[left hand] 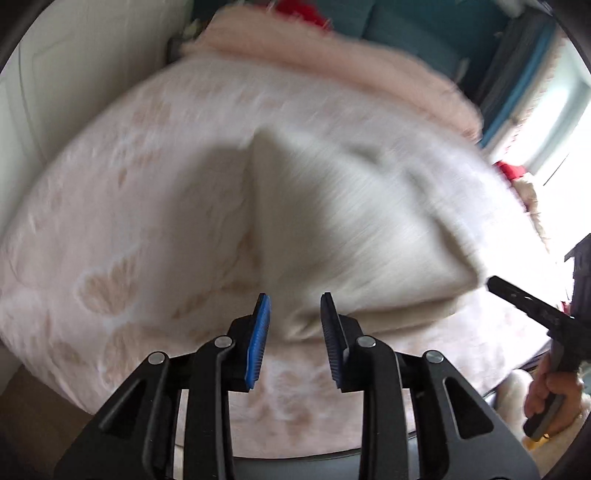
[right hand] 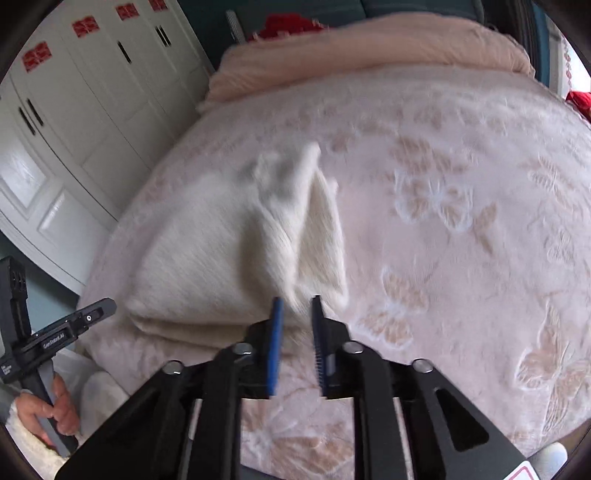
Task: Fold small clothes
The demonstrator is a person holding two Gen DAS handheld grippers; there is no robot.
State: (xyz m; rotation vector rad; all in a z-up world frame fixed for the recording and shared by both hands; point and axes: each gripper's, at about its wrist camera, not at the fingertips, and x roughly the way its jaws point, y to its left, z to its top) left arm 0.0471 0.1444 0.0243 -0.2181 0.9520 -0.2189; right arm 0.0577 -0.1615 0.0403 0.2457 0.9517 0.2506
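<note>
A cream knitted garment (left hand: 351, 229) lies folded on the pink flowered bedspread (left hand: 110, 229); both views are motion-blurred. My left gripper (left hand: 295, 306) is open, its blue pads just short of the garment's near edge, holding nothing. In the right wrist view the garment (right hand: 207, 251) lies left of centre with a raised fold (right hand: 321, 229) running toward my right gripper (right hand: 297, 306). That gripper is open, with the fold's end at or between its pads. The right gripper also shows at the left view's right edge (left hand: 524, 299), and the left gripper at the right view's left edge (right hand: 74, 325).
A pink rolled blanket (right hand: 369, 48) lies across the bed's far end, with something red (right hand: 291, 24) behind it. White wardrobe doors (right hand: 74, 110) stand left of the bed. A bright window (left hand: 554, 122) is at the right. The bedspread (right hand: 461, 221) stretches to the right.
</note>
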